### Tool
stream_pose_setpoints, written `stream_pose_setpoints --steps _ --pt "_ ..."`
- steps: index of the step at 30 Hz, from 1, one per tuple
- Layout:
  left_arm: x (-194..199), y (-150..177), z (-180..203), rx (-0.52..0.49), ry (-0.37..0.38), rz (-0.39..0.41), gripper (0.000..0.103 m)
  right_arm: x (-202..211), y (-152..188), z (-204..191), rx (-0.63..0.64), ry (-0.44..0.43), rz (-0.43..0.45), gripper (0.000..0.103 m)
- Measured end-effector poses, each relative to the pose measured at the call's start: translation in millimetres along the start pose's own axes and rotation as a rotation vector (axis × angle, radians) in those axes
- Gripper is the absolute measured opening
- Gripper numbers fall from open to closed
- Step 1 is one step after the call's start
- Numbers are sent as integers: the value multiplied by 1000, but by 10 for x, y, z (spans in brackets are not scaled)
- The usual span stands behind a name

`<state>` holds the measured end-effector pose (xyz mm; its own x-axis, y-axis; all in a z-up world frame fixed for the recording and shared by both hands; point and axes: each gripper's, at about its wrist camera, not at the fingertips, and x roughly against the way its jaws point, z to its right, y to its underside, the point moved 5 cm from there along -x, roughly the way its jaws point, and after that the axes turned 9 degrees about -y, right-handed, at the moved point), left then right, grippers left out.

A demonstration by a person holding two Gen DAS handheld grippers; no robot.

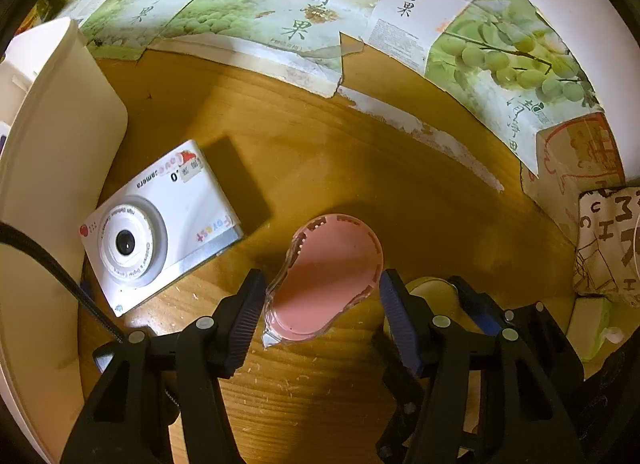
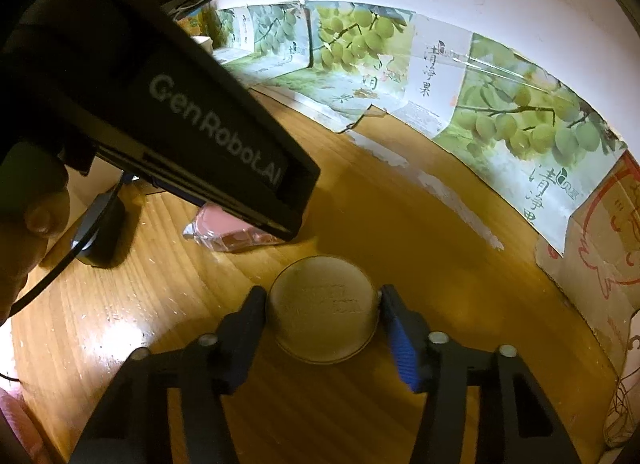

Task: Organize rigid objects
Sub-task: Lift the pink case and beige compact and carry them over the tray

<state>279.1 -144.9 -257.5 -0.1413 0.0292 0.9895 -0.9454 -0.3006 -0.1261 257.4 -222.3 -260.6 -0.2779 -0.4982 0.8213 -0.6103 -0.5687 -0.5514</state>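
Observation:
A pink peanut-shaped case in clear wrap [image 1: 326, 278] lies on the wooden table between the fingers of my left gripper [image 1: 322, 296]; the jaws are closed against its sides. It also shows in the right wrist view [image 2: 236, 234], half hidden behind the left gripper's body. A round tan tin with embossed lettering [image 2: 323, 314] sits between the fingers of my right gripper [image 2: 322, 314], which are closed on its sides. A white toy camera [image 1: 160, 224] lies flat to the left of the pink case.
A white container [image 1: 56, 136] stands at the far left. Green grape-print cardboard [image 1: 304, 20] lines the back wall. A printed cloth bag [image 1: 608, 244] and a small box [image 1: 588, 328] sit at the right. The left gripper's black body [image 2: 168, 116] fills the right view's upper left.

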Motion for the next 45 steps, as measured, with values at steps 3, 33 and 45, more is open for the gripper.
stream_pose_setpoints --steps 3,33,45 --pt "14 59 -40 3 10 -10 62 -7 7 -44 7 -4 -5 56" --pt "914 805 -336 -148 8 40 62 607 604 -578 -17 102 -66 56" --pt "1434 906 -596 -159 20 151 62 910 271 -845 -8 80 40 56"
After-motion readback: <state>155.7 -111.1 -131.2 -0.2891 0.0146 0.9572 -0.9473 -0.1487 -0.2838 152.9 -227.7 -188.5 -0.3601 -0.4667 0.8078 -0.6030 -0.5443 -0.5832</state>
